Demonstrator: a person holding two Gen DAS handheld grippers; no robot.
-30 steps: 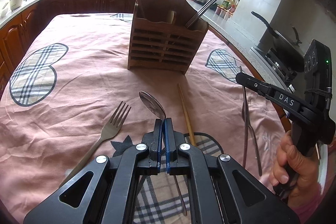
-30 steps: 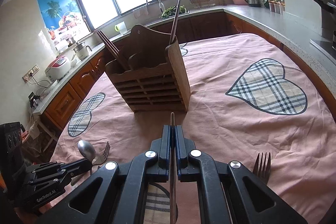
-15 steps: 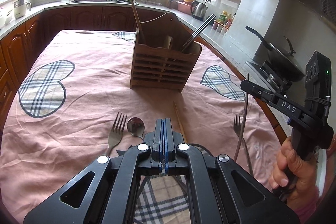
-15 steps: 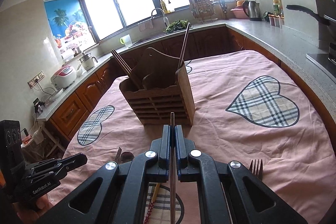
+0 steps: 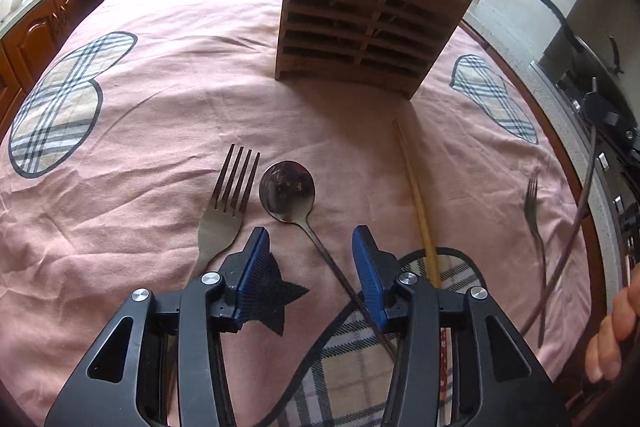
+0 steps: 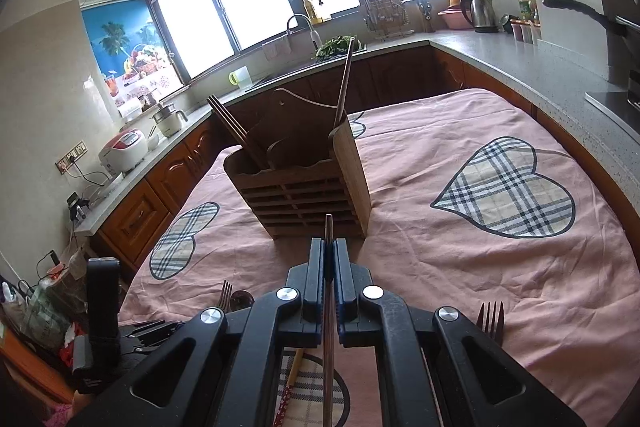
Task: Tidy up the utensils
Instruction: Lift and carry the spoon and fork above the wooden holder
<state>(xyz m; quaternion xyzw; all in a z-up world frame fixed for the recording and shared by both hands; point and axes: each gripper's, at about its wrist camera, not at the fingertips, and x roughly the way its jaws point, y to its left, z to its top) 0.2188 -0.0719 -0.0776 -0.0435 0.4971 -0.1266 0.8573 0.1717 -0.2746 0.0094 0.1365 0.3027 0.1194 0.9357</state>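
A wooden utensil holder [image 5: 368,27] stands on the pink tablecloth, with chopsticks and a spoon in it; it also shows in the right wrist view [image 6: 304,183]. My left gripper [image 5: 310,247] is open and empty, low over the handle of a metal spoon [image 5: 287,191] lying on the cloth. A fork [image 5: 228,203] lies left of the spoon, a yellow chopstick [image 5: 418,203] lies right of it. My right gripper [image 6: 329,255] is shut on a dark chopstick [image 6: 328,227], held above the table; that chopstick shows at the right of the left wrist view [image 5: 568,243].
A second fork [image 5: 534,211] lies near the table's right edge, also in the right wrist view [image 6: 490,319]. Counters with a sink, a kettle [image 6: 480,13] and a rice cooker [image 6: 124,151] ring the table. A stove with a pan [image 5: 580,43] is at the right.
My left gripper has opened and let go of the spoon, which now lies on the cloth. It dropped lower and closer to the holder. The right gripper rose slightly with its chopstick.
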